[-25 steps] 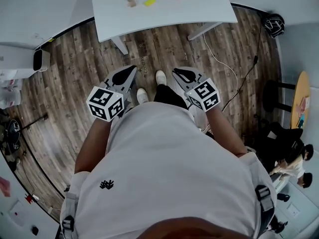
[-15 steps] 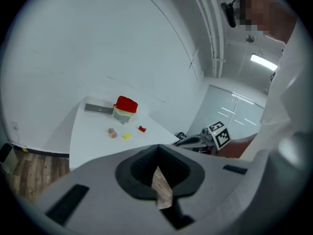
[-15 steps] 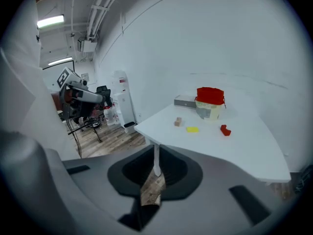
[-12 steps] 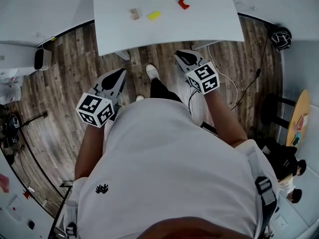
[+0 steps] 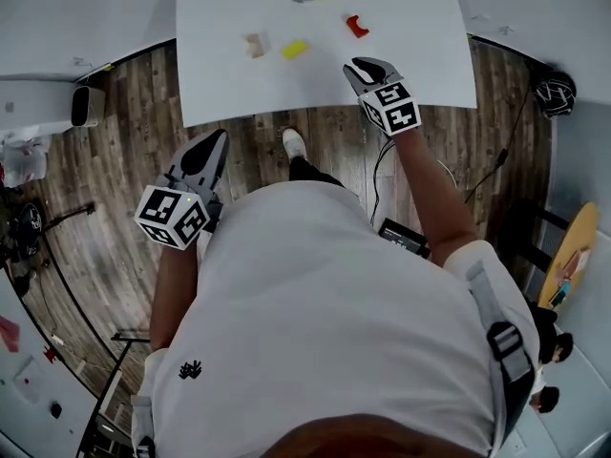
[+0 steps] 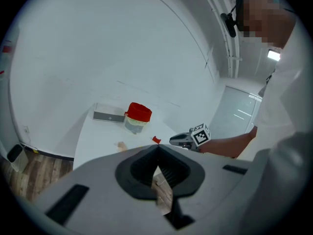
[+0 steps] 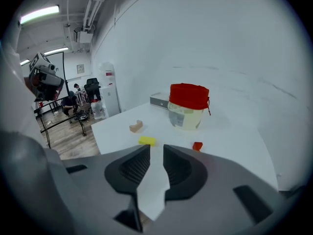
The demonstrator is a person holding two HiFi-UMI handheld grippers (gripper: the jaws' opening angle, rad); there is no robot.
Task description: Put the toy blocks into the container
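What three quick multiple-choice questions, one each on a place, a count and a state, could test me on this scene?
1. The left gripper hangs over: A the wooden floor; B the white table; C a chair.
2. Toy blocks lying on the white table: A one; B three; C five.
3. On the right gripper, the jaws are: A apart and empty; B clamped on a block; C clamped on a lid.

Answers:
1 A: the left gripper is short of the table's near edge, with floorboards beneath it.
2 B: there is a tan block, a yellow block and a red block.
3 A: the jaws have just been opening, and only bare tabletop shows between them.
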